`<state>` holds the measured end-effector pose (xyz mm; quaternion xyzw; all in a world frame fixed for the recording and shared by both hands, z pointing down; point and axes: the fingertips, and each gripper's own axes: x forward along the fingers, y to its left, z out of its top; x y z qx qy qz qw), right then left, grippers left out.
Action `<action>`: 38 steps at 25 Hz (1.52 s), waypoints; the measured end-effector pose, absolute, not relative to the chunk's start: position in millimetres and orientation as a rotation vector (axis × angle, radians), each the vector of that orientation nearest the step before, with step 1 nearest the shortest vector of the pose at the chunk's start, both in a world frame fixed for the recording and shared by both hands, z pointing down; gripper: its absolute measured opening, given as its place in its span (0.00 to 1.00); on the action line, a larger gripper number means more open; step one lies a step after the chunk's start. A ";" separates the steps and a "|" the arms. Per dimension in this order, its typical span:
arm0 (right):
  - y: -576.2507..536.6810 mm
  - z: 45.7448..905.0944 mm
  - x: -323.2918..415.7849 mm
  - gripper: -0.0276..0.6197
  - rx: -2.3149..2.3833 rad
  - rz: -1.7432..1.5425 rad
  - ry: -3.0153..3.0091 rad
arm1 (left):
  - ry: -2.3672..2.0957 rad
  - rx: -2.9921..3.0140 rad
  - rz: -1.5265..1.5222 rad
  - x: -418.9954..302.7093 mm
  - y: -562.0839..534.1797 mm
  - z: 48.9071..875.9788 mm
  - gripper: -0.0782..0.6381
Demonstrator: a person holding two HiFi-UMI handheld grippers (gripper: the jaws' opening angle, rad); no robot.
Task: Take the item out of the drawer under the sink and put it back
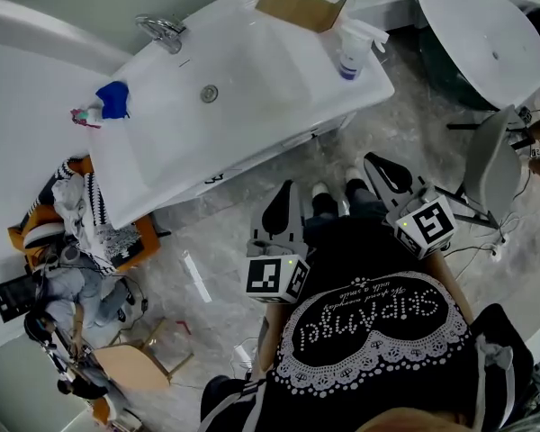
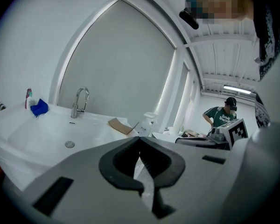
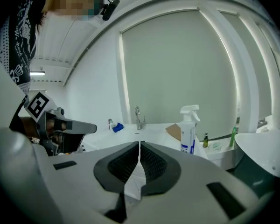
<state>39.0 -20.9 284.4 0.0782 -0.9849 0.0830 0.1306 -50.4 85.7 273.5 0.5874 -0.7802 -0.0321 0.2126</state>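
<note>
Left gripper (image 2: 140, 139): jaws together, nothing between the pads. Right gripper (image 3: 139, 143): same, jaws closed and empty. In the head view I hold both side by side at waist level, pointing toward the white sink (image 1: 252, 70) but well apart from it, with floor between. On the sink top: faucet (image 1: 162, 32) at the back, blue cloth (image 1: 114, 99) at the left end, spray bottle (image 1: 351, 52) and a flat cardboard piece (image 1: 301, 5) at the right end. The drawer sits under the basin's front edge and I can't make it out from here, so the item stays hidden from me in all three views.
</note>
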 end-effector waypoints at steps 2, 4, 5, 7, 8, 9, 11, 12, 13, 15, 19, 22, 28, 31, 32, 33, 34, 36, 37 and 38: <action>-13.9 286.2 36.9 0.08 0.239 0.257 -2.865 | -2.159 1.638 -0.075 -53.1 92.8 275.1 0.12; -7.3 288.3 34.4 0.08 0.245 0.265 -2.869 | -2.157 1.646 -0.070 -55.7 98.8 275.9 0.12; -4.2 289.2 33.4 0.08 0.246 0.267 -2.871 | -2.159 1.646 -0.071 -57.0 101.9 276.3 0.12; 1.4 291.0 32.2 0.08 0.252 0.285 -2.874 | -2.159 1.640 -0.069 -59.2 108.4 277.7 0.12; 3.7 291.9 32.1 0.07 0.255 0.298 -2.873 | -2.156 1.635 -0.066 -59.7 111.6 278.9 0.12; 5.8 292.4 31.9 0.08 0.254 0.307 -2.870 | -2.152 1.631 -0.063 -59.7 114.3 280.3 0.12; 10.0 293.9 31.6 0.07 0.244 0.314 -2.861 | -2.143 1.628 -0.063 -59.0 118.7 282.4 0.12; 11.6 295.3 31.2 0.08 0.238 0.316 -2.857 | -2.139 1.630 -0.065 -58.8 119.9 283.1 0.12; 12.5 297.0 30.5 0.08 0.232 0.316 -2.854 | -2.135 1.632 -0.066 -59.1 120.4 283.8 0.12; 12.6 301.6 28.9 0.08 0.225 0.312 -2.847 | -2.130 1.636 -0.066 -60.1 120.4 285.5 0.12; 10.5 316.4 28.6 0.08 0.227 0.288 -2.817 | -2.124 1.667 -0.063 -61.2 120.5 285.2 0.12; 4.5 338.5 22.0 0.08 0.224 0.229 -2.788 | -2.122 1.676 -0.056 -63.8 118.6 289.6 0.12; -10.7 415.8 -1.0 0.08 0.209 0.173 -2.635 | -2.044 1.641 -0.042 -57.5 105.6 314.8 0.12; -16.1 457.1 -13.8 0.15 0.206 0.211 -2.577 | -2.004 1.645 -0.038 -53.8 95.0 327.5 0.12; -17.0 468.9 -17.1 0.20 0.209 0.232 -2.566 | -1.993 1.652 -0.038 -52.4 91.6 330.8 0.12; -17.8 479.9 -19.9 0.20 0.215 0.253 -2.558 | -1.984 1.662 -0.037 -50.8 88.4 334.1 0.12; -18.9 490.4 -22.4 0.20 0.225 0.273 -2.552 | -1.975 1.672 -0.035 -49.2 85.2 337.6 0.12; -23.4 511.7 -27.1 0.21 0.253 0.302 -2.543 | -1.957 1.690 -0.027 -45.8 79.0 346.7 0.12; -28.2 522.6 -29.8 0.22 0.277 0.307 -2.541 | -1.951 1.698 -0.020 -44.6 75.6 352.6 0.12; -34.2 533.4 -32.9 0.23 0.310 0.305 -2.543 | -1.948 1.705 -0.011 -44.3 72.1 359.3 0.12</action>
